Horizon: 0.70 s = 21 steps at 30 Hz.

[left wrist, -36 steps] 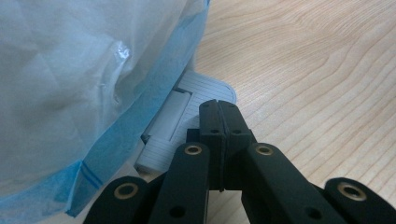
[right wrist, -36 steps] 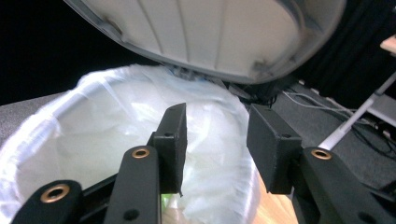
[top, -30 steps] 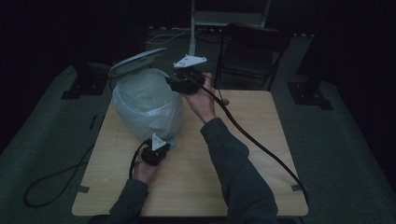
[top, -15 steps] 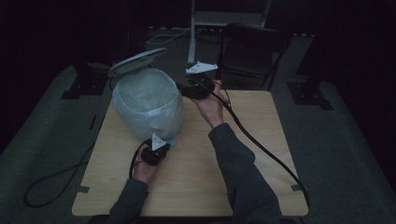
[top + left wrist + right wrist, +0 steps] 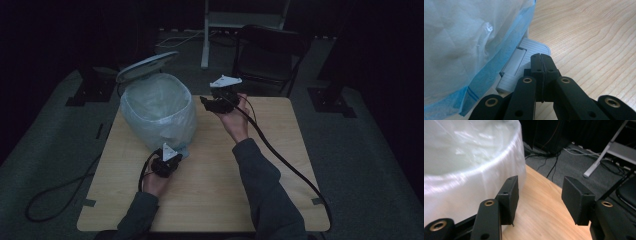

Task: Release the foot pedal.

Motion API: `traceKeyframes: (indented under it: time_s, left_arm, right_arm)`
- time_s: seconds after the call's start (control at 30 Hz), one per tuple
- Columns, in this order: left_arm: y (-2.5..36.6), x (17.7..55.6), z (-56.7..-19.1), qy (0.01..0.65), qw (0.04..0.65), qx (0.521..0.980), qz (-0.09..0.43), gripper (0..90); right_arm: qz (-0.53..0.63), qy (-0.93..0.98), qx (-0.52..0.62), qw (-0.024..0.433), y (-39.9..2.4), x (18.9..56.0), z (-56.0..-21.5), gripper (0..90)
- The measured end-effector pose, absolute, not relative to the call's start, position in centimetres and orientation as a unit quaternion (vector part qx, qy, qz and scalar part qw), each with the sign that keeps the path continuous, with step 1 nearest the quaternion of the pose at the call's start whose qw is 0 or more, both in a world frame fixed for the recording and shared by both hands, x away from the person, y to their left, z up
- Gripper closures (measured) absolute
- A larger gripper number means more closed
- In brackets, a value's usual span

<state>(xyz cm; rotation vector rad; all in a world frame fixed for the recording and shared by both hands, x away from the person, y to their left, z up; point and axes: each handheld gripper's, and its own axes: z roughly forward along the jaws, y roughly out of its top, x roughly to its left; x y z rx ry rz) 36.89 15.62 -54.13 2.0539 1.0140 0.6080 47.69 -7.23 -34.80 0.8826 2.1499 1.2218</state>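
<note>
A pedal bin (image 5: 157, 110) lined with a pale plastic bag (image 5: 466, 162) stands at the table's back left, its lid (image 5: 146, 65) raised. My left gripper (image 5: 167, 162) is at the bin's front foot. Its jaws (image 5: 541, 58) are shut with nothing between them, and their tips lie on the grey ribbed pedal (image 5: 524, 65). My right gripper (image 5: 210, 103) hovers just right of the bin, pointing towards it. Its jaws (image 5: 540, 200) stand open and have just been opening, with only bare tabletop between them.
The wooden table (image 5: 250, 170) stretches out to the right of the bin and in front of it. A black cable (image 5: 280, 155) trails from the right gripper over the table's right edge. A dark chair (image 5: 270, 50) and a white stand (image 5: 206, 35) are behind the table.
My right gripper has moved right and down, from over the bin's rim to beside it. The left gripper and the bin have stayed put.
</note>
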Motion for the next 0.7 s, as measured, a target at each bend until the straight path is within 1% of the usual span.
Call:
traceKeyframes:
  time_s: [0.13,0.33,0.43,0.6,0.63,0.7]
  left_arm:
    - [15.6,36.9,-54.1,0.397,0.377,0.803,0.237,89.9]
    - [15.6,36.9,-54.1,0.398,0.377,0.802,0.238,89.6]
    - [15.7,36.9,-54.1,0.401,0.379,0.801,0.234,87.7]
    - [15.7,36.9,-54.1,0.402,0.379,0.801,0.232,87.6]
    - [15.7,36.9,-54.1,0.402,0.379,0.800,0.234,87.5]
    - [15.6,36.9,-54.1,0.402,0.377,0.800,0.236,86.9]
  right_arm:
    - [0.443,0.793,0.332,0.254,-8.0,47.9,-35.8,46.1]
    - [0.415,0.805,0.341,0.253,-9.3,48.3,-38.3,44.7]
    - [0.403,0.808,0.346,0.254,-9.8,48.3,-39.4,44.2]
    - [0.392,0.811,0.359,0.244,-10.6,48.5,-40.9,43.1]
    - [0.386,0.813,0.364,0.239,-11.0,48.6,-41.7,42.9]
    - [0.384,0.814,0.366,0.238,-11.1,48.6,-42.0,42.8]
